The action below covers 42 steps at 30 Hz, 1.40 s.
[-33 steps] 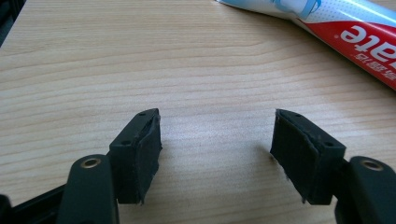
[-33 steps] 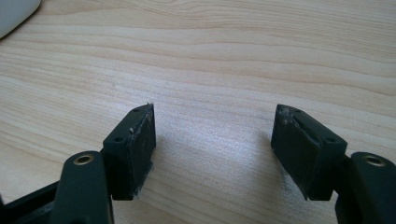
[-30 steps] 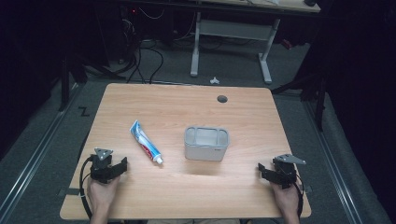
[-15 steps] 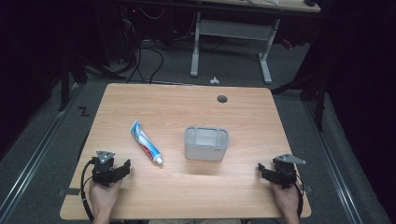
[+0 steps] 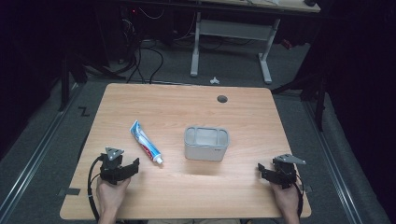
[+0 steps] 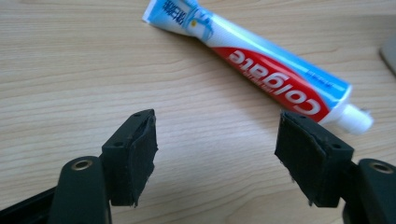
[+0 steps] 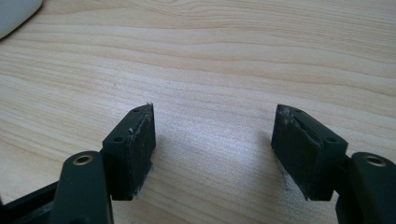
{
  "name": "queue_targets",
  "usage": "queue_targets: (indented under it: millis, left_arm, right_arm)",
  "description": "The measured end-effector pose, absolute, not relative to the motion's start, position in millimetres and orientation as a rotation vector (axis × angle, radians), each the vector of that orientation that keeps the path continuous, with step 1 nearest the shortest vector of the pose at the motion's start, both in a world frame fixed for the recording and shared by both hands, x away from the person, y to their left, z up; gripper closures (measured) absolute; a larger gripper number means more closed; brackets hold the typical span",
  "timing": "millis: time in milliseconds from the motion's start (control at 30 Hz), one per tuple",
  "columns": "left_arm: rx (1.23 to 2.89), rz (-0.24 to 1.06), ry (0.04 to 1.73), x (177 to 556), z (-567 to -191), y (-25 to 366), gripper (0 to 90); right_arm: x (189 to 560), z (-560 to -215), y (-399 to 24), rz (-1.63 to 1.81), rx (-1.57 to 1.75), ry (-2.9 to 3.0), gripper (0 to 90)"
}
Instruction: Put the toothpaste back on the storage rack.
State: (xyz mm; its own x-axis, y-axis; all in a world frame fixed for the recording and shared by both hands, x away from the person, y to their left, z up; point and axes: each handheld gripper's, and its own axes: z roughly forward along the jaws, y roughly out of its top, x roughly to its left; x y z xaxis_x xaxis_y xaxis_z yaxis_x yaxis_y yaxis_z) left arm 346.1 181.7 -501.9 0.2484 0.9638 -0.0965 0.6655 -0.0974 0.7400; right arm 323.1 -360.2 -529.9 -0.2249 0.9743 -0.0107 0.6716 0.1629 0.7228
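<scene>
A red, white and blue toothpaste tube point(image 5: 145, 147) lies flat on the wooden table point(image 5: 187, 112), left of centre, with its white cap toward the near side. My left gripper point(image 5: 134, 163) is just short of the cap, pointing at it. In the left gripper view the tube point(image 6: 261, 70) lies beyond the tips. The left gripper point(image 6: 217, 135) is open; its jaws have just been opening, with bare wood between them. A grey open-topped container point(image 5: 206, 143) stands at mid-table. My right gripper point(image 5: 260, 171) rests near the front right corner, open point(image 7: 212, 128) over bare wood.
A round cable hole point(image 5: 222, 99) sits near the table's far edge. The container's corner shows at the edge of the left gripper view point(image 6: 390, 51) and of the right gripper view point(image 7: 14, 11). A white desk frame point(image 5: 231, 37) stands on the floor beyond.
My left gripper has shifted a little to the right, toward the toothpaste cap. The right gripper, the tube and the container have kept still.
</scene>
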Motion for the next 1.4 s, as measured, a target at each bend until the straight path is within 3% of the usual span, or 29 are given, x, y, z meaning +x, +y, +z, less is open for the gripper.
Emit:
queue_targets:
  millis: [400,633,1400]
  left_arm:
    - [1.805,0.516,1.524,364,-487,161,25.8]
    - [1.791,0.538,1.542,371,-480,155,29.1]
    - [1.885,0.463,1.687,420,-475,143,27.7]
  right_arm:
    - [323,-530,-360,0.83,1.556,1.966,30.7]
    - [323,-530,-360,0.831,1.557,1.965,30.8]
    - [323,-530,-360,0.834,1.553,1.971,30.6]
